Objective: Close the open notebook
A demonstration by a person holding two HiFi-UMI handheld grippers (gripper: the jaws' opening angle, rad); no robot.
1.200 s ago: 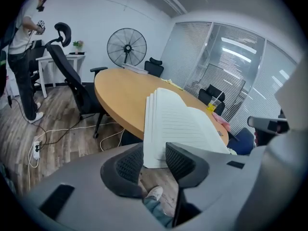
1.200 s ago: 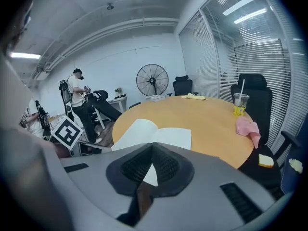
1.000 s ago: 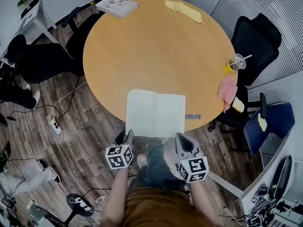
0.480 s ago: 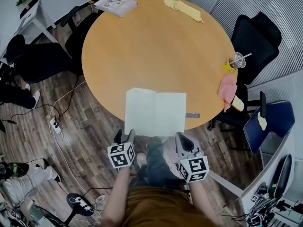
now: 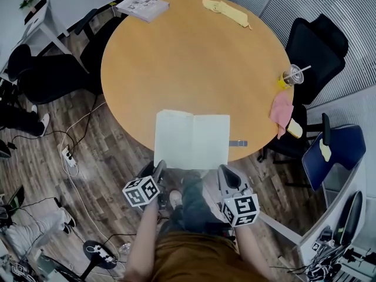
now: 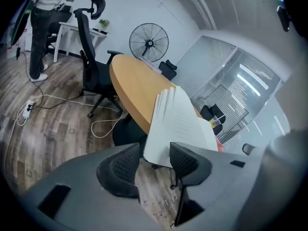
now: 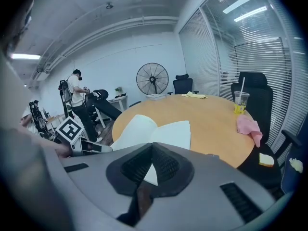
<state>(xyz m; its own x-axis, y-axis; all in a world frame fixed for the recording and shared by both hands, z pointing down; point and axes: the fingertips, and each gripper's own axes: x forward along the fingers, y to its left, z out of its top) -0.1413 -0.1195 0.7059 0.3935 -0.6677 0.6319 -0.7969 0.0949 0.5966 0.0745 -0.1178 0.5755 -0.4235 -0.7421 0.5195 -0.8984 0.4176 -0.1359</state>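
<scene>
Two tools are noted: left gripper point(image 5: 155, 169), jaws opening at the unpinched near corner of the open notebook point(image 5: 192, 140) laid flat at the table's point(image 5: 194, 57) near rim, right gripper point(image 5: 227, 174) closed empty; light, floppy pages are judged best lifted by the stiffer cover edge.

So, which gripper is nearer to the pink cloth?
Right. The right gripper is at the table's near edge, left of the cloth. The left gripper is farther left, jaws opening with the notebook corner showing between them.

notebook point(image 5: 192, 140) on table point(image 5: 194, 57) edge, cup point(image 5: 292, 77) right
</scene>
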